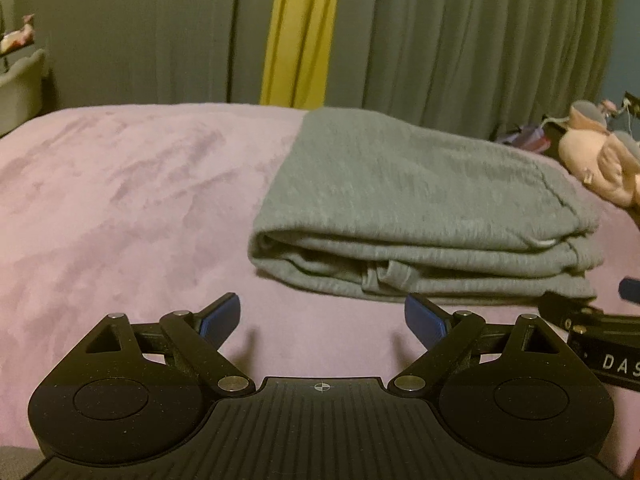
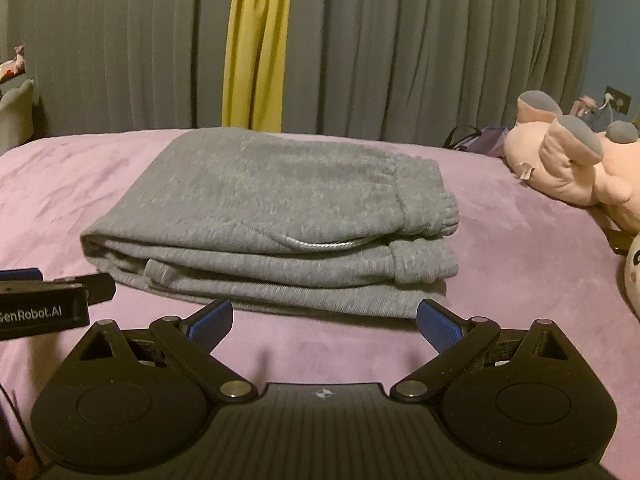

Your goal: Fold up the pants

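Observation:
Grey sweatpants [image 1: 420, 208] [image 2: 272, 216] lie folded into a thick rectangular stack on a pink-purple bed cover [image 1: 132, 208] [image 2: 512, 248]. The elastic waistband faces right in the right wrist view. My left gripper [image 1: 322, 318] is open, just short of the stack's near left corner, holding nothing. My right gripper [image 2: 324, 320] is open too, empty, just in front of the stack's near edge. Each gripper shows at the edge of the other's view: the right one [image 1: 600, 340] and the left one [image 2: 52, 296].
A pink plush toy [image 2: 572, 164] [image 1: 600, 160] lies on the bed to the right of the pants. Grey curtains with a yellow strip [image 2: 256, 44] hang behind the bed. A white round object [image 2: 634, 272] sits at the far right edge.

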A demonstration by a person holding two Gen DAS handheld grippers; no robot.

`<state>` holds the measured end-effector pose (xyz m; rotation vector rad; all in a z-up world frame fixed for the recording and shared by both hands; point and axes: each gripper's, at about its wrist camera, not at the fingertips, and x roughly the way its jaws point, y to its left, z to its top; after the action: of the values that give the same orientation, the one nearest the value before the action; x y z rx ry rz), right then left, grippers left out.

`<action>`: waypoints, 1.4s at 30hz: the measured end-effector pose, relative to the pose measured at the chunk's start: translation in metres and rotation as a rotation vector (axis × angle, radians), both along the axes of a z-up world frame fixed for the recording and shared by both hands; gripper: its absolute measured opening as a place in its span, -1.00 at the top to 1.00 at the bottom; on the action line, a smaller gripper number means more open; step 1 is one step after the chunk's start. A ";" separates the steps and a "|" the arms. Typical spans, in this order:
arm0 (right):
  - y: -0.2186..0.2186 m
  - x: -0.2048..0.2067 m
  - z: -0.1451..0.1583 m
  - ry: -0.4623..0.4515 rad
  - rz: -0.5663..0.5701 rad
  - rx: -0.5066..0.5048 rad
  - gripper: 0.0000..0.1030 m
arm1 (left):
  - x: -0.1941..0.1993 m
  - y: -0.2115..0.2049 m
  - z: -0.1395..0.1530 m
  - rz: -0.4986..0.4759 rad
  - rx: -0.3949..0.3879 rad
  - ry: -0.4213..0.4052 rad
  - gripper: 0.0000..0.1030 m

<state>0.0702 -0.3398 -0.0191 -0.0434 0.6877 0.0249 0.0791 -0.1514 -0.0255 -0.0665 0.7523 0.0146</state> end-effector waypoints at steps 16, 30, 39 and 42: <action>-0.009 0.003 -0.010 0.006 -0.001 0.014 -0.92 | 0.005 -0.011 -0.011 -0.056 0.013 0.046 -0.82; -0.008 0.000 -0.009 0.000 -0.001 -0.003 -0.92 | 0.003 -0.009 -0.010 -0.061 0.002 0.050 -0.83; -0.008 -0.002 -0.007 -0.007 0.000 -0.007 -0.92 | 0.002 -0.009 -0.010 -0.063 0.003 0.048 -0.84; -0.008 -0.002 -0.008 -0.005 0.003 -0.008 -0.92 | 0.002 -0.008 -0.010 -0.064 0.004 0.049 -0.84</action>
<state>0.0683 -0.3481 -0.0270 -0.0523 0.6830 0.0244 0.0809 -0.1598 -0.0357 -0.0387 0.8032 -0.0431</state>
